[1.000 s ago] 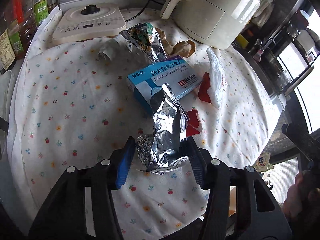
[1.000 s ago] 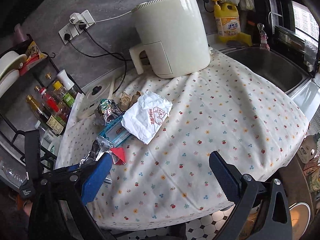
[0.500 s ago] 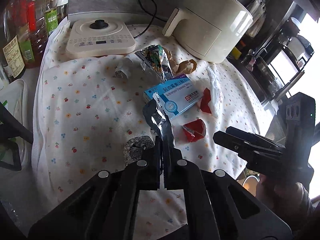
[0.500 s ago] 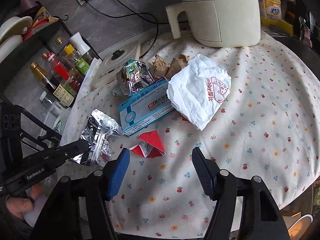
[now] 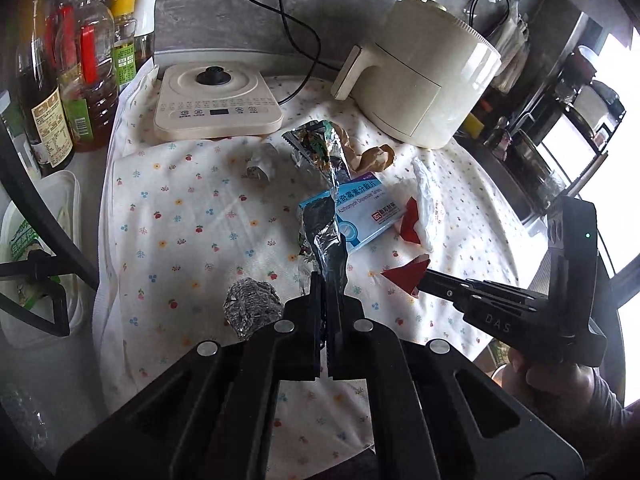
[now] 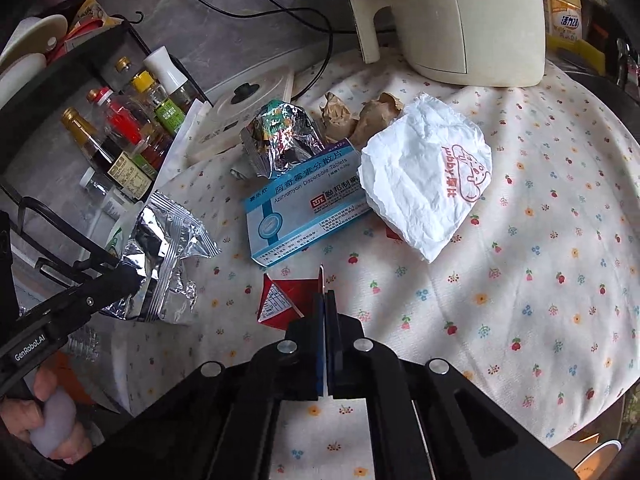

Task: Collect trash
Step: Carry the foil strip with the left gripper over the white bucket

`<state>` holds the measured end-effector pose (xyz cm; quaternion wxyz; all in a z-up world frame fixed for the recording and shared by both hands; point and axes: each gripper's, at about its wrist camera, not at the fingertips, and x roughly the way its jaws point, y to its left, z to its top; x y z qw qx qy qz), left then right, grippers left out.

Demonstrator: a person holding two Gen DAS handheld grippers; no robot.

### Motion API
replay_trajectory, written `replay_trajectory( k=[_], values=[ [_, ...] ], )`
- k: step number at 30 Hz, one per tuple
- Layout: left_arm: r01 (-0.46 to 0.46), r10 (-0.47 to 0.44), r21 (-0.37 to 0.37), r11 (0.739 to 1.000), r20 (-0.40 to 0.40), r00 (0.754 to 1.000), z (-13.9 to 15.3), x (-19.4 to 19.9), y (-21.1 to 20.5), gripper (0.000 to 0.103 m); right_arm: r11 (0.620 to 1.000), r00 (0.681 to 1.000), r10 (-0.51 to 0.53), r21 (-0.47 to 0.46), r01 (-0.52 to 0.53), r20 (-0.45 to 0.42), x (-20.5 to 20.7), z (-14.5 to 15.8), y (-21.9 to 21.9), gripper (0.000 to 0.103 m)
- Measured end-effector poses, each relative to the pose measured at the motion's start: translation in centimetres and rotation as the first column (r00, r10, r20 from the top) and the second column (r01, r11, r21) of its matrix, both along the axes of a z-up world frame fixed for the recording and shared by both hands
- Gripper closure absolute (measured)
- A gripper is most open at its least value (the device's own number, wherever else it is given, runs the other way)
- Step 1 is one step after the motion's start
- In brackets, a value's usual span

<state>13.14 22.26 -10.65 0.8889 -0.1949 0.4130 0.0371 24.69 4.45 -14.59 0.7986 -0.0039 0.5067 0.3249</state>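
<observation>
Right tongs (image 6: pixel 325 294), wide before, now pinch the red wrapper (image 6: pixel 286 300).

Desk (image 6: pixel 540 280): tablet box (image 6: pixel 304 204) centre; paper bag (image 6: pixel 424 184) right, overlapping it; air fryer (image 6: pixel 464 20) behind; bottles (image 6: pixel 120 132) left.

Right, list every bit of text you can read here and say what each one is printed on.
"Azithromycin Dispersible Tablets": blue medicine box; its Chinese lines are too small to read surely.
"GenRobot.AI": left gripper arm.
"DAS": right gripper arm.
"ubby": white paper bag, first letter unclear.
Bottle labels and the red carton's print: too small.
</observation>
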Motion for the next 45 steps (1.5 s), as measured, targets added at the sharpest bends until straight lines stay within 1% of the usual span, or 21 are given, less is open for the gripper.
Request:
replay_trajectory(
  k=[6, 13, 18, 22, 25, 30, 38, 42, 45],
  values=[
    [0.034, -0.034, 0.006, 0.999, 0.03, 0.999, 0.9, 0.7, -2.5, 0.1, 0.998, 0.998, -0.057, 0.0, 0.057, 0.015, -0.6, 1.6, -4.1, 0.101],
    [0.111, -0.11, -0.009, 0.994, 0.048, 0.993, 1.5, 2.0, -7.2, 0.1, 0.989, 0.988, -0.149, 0.001, 0.149, 0.042, -1.6, 3.6, -10.5, 0.101],
    [0.193, -0.192, -0.016, 0.981, 0.056, 0.98, 1.8, 3.2, -11.6, 0.1, 0.972, 0.971, -0.234, -0.005, 0.235, 0.055, -2.5, 4.6, -15.8, 0.101],
    [0.271, -0.27, -0.021, 0.962, 0.052, 0.962, 1.7, 4.3, -15.8, 0.1, 0.949, 0.947, -0.314, -0.011, 0.315, 0.061, -3.4, 5.1, -20.5, 0.101],
    [0.334, -0.333, -0.023, 0.942, 0.049, 0.942, 1.7, 5.1, -19.3, 0.1, 0.925, 0.924, -0.378, -0.018, 0.38, 0.062, -4.2, 5.3, -24.3, 0.101],
    [0.435, -0.433, -0.027, 0.9, 0.046, 0.9, 1.5, 5.9, -25.3, 0.1, 0.875, 0.875, -0.48, -0.031, 0.482, 0.054, -5.7, 5.1, -30.5, 0.101],
    [0.572, -0.571, -0.042, 0.819, 0.031, 0.82, 0.9, 6.5, -34.7, 0.1, 0.79, 0.791, -0.609, -0.048, 0.611, 0.055, -8.4, 4.8, -39.5, 0.101],
    [0.628, -0.627, -0.05, 0.777, 0.023, 0.778, 0.4, 6.5, -39.1, 0.1, 0.742, 0.745, -0.665, -0.062, 0.667, 0.056, -10.0, 4.4, -43.6, 0.101],
    [0.659, -0.66, -0.061, 0.749, 0.019, 0.751, -0.1, 6.5, -42.1, 0.1, 0.706, 0.711, -0.702, -0.08, 0.703, 0.051, -11.3, 3.9, -46.5, 0.101]
  ],
)
